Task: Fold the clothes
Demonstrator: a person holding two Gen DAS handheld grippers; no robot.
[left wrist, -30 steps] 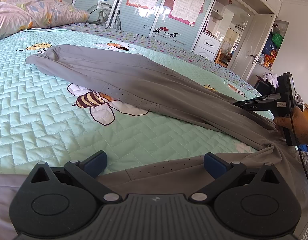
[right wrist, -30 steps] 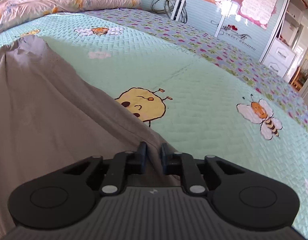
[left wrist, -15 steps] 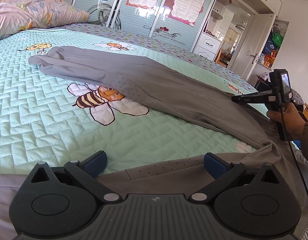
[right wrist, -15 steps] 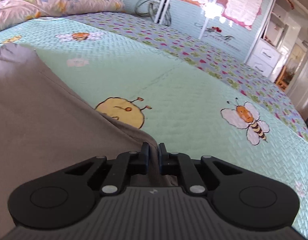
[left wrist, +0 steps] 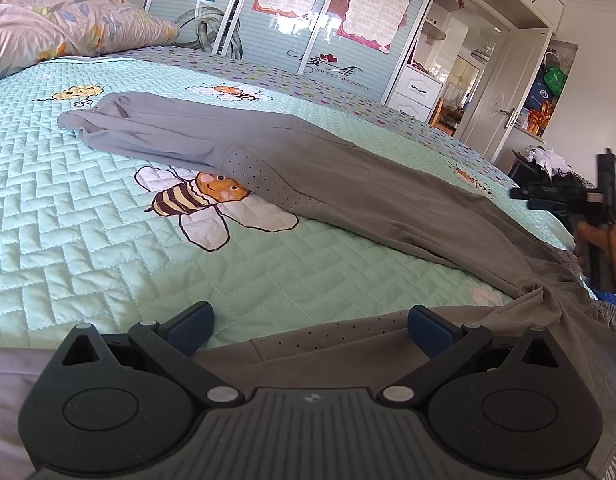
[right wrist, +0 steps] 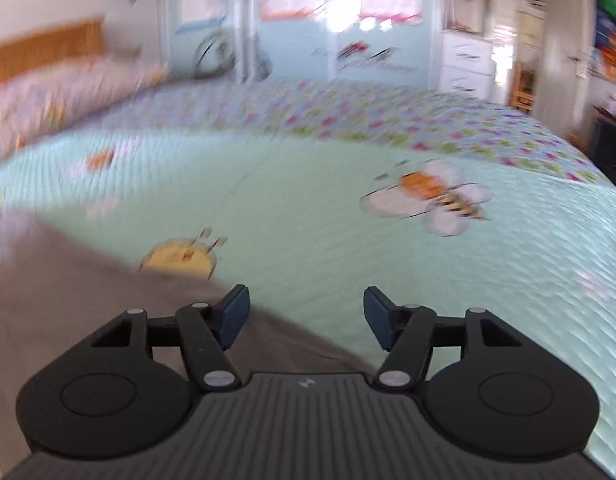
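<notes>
A pair of grey trousers point(left wrist: 331, 184) lies stretched across a bed covered by a mint-green quilted bedspread point(left wrist: 88, 240), one leg running from its cuffs near the pillow end diagonally down to the near right edge of the mattress, where the fabric bunches and turns; a second stretch of the same grey cloth, with a band of small perforations, lies along the near edge just in front of the left claw point(left wrist: 309, 322). That claw is spread wide, its blue pads over the edge of the bed, gripping nothing. The right claw point(right wrist: 306, 314) is opening; its pads are apart with only a corner of the trousers point(right wrist: 88, 300) below its left pad and bedspread below the rest, and nothing is pinched between them. The right wrist view is blurred. In the left wrist view the right claw appears at the far right, held by a hand point(left wrist: 605, 246). A cartoon bee point(left wrist: 204, 200) is printed beside the trousers. A floral pillow point(left wrist: 60, 28) lies at the head, with wardrobe doors point(left wrist: 308, 20) behind.
</notes>
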